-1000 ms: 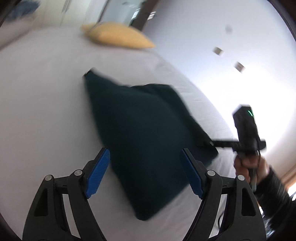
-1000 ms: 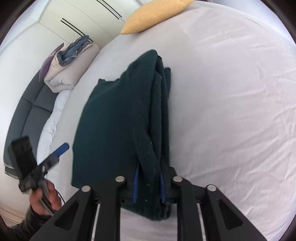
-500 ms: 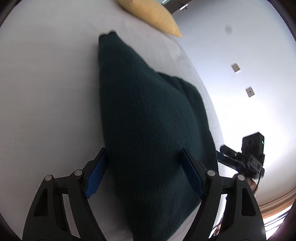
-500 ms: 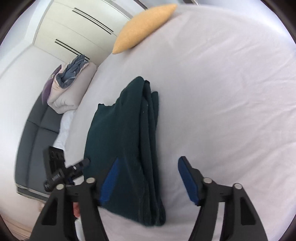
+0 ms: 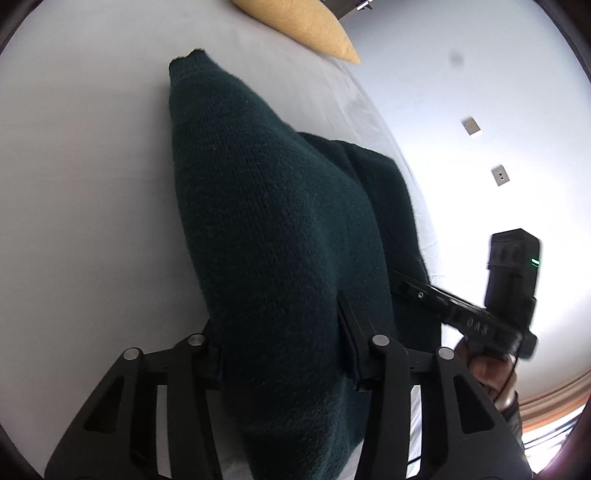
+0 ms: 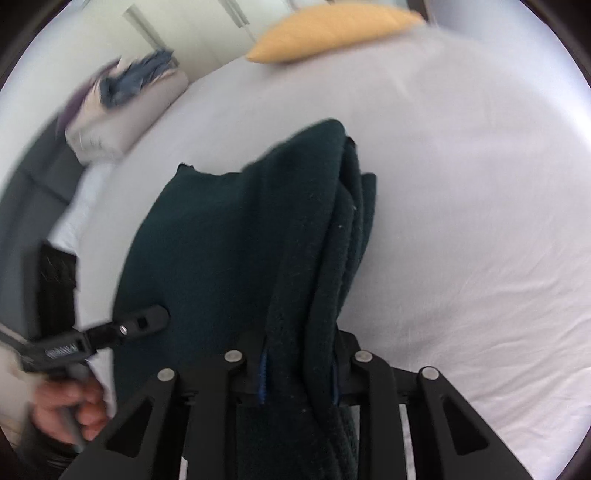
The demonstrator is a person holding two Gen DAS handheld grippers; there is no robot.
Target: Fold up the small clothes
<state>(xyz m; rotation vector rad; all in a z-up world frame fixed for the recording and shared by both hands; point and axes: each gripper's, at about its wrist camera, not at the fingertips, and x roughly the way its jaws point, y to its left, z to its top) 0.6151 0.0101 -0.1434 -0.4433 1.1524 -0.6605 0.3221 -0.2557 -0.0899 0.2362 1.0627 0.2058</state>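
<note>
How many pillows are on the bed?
1 that I can see. The yellow pillow lies at the far end of the white bed, beyond the dark green sweater. More could be hiding outside the pictures.

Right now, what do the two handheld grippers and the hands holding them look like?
Both are matte black linkage frames with silver pivot pins. The right gripper shows blue finger pads; its body in the left view carries a green light, raised lettering and a thin cable. The right hand wears a dark sleeve. The left gripper looks alike.
</note>
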